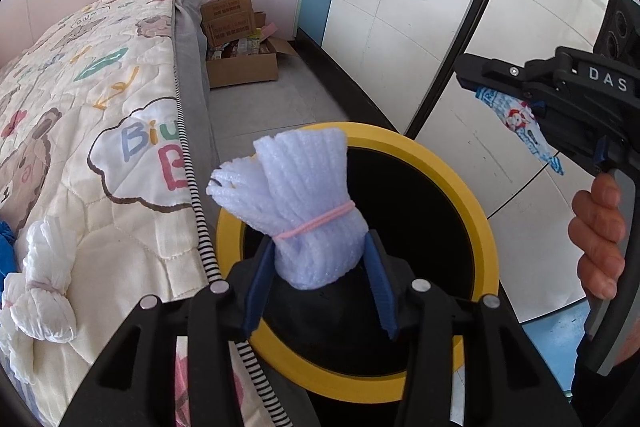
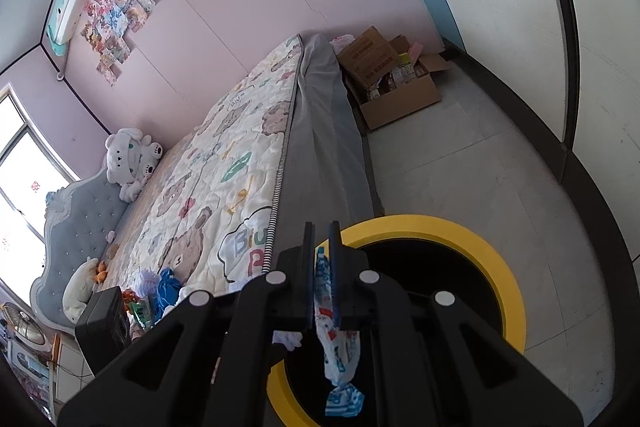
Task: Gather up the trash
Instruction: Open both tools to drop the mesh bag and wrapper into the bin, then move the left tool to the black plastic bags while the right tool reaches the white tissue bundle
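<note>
My left gripper (image 1: 320,267) is shut on a pale blue foam net bundle (image 1: 308,203) tied with a pink band, held over the open mouth of a yellow-rimmed black trash bin (image 1: 472,187). My right gripper (image 2: 322,239) is shut on a blue and white candy wrapper (image 2: 338,343) that hangs down over the same bin's rim (image 2: 500,267). The right gripper also shows in the left wrist view (image 1: 476,75), to the right of the bin, with the wrapper (image 1: 524,127) dangling from it.
A bed with a cartoon bear quilt (image 1: 80,107) lies left of the bin, with a white foam net bundle (image 1: 44,287) on it. More small items (image 2: 160,291) lie near the headboard. A cardboard box (image 1: 244,63) stands at the far wall. White wardrobe doors (image 1: 400,7) are on the right.
</note>
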Action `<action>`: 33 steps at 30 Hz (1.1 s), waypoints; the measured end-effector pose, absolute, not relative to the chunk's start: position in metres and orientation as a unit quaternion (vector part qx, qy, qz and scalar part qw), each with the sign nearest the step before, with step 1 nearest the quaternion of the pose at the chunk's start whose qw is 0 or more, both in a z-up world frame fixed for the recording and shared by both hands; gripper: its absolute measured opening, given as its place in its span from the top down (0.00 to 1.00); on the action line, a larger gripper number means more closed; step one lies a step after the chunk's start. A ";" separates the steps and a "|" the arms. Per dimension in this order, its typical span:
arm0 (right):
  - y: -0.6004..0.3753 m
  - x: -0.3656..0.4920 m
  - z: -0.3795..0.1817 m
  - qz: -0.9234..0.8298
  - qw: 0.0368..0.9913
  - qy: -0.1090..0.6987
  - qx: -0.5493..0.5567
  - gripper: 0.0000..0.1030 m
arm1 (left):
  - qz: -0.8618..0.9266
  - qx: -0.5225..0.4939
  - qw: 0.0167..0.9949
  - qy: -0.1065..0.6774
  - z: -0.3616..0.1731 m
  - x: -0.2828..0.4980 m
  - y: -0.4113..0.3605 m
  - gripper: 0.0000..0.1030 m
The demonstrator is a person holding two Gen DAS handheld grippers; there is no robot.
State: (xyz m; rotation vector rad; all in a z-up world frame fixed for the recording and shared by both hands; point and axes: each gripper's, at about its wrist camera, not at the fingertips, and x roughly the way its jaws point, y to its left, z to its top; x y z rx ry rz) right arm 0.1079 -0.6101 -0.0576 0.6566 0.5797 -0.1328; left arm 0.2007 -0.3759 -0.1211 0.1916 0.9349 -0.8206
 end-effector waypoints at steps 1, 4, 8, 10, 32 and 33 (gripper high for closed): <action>-0.609 0.107 -0.058 -0.067 0.903 0.280 0.319 0.93 | -0.383 0.089 0.809 0.438 -0.121 0.201 -0.376 0.57; -0.610 0.108 -0.058 -0.074 0.903 0.283 0.316 0.86 | -0.382 0.087 0.809 0.438 -0.122 0.202 -0.376 0.53; -0.612 0.108 -0.058 -0.085 0.903 0.280 0.314 0.67 | -0.379 0.087 0.811 0.437 -0.122 0.203 -0.376 0.46; -0.614 0.105 -0.056 -0.096 0.903 0.275 0.314 0.67 | -0.378 0.085 0.812 0.437 -0.121 0.203 -0.374 0.39; -0.555 0.060 0.001 -0.095 0.935 0.223 0.258 0.42 | -0.285 0.052 0.890 0.352 -0.041 0.196 -0.258 0.08; -0.548 0.060 0.003 -0.090 0.937 0.223 0.255 0.41 | -0.279 0.051 0.893 0.350 -0.038 0.196 -0.250 0.08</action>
